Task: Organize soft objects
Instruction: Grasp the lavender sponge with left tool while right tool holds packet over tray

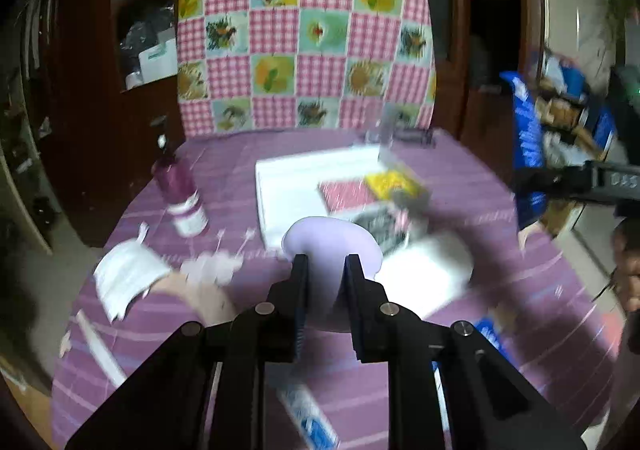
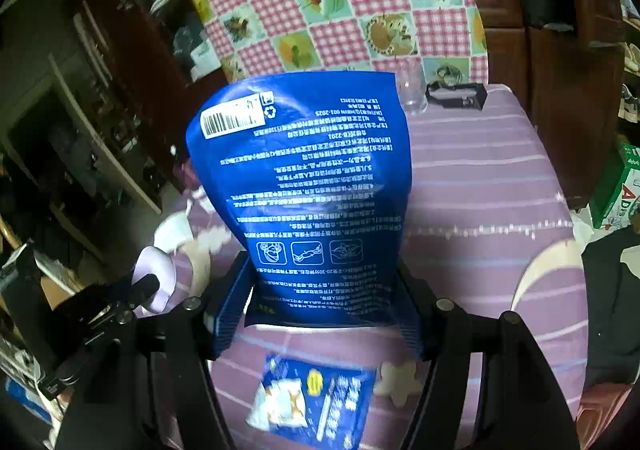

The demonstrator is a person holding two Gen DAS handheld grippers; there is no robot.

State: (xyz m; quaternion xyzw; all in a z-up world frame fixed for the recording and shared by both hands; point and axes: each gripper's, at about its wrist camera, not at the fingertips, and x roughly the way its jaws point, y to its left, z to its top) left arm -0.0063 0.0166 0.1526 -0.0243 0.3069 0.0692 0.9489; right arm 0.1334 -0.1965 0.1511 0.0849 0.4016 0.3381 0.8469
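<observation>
My left gripper [image 1: 326, 264] is shut on a soft lilac pad [image 1: 330, 246] and holds it above the purple-clothed table [image 1: 500, 185]. The pad also shows in the right wrist view [image 2: 158, 274], with the left gripper [image 2: 146, 286] on it. My right gripper [image 2: 324, 314] is shut on a blue plastic packet [image 2: 304, 185] with white print and a barcode, held upright over the table [image 2: 480, 177]. The packet shows at the right in the left wrist view [image 1: 528, 145], with the right gripper [image 1: 532, 177] on it.
A white tray [image 1: 288, 185] holds red, yellow and dark packets. A maroon bottle [image 1: 180, 189] stands at left, white paper [image 1: 128, 274] near it. A second blue packet [image 2: 316, 398] lies under my right gripper. A checked cloth [image 1: 304, 29] hangs behind the table.
</observation>
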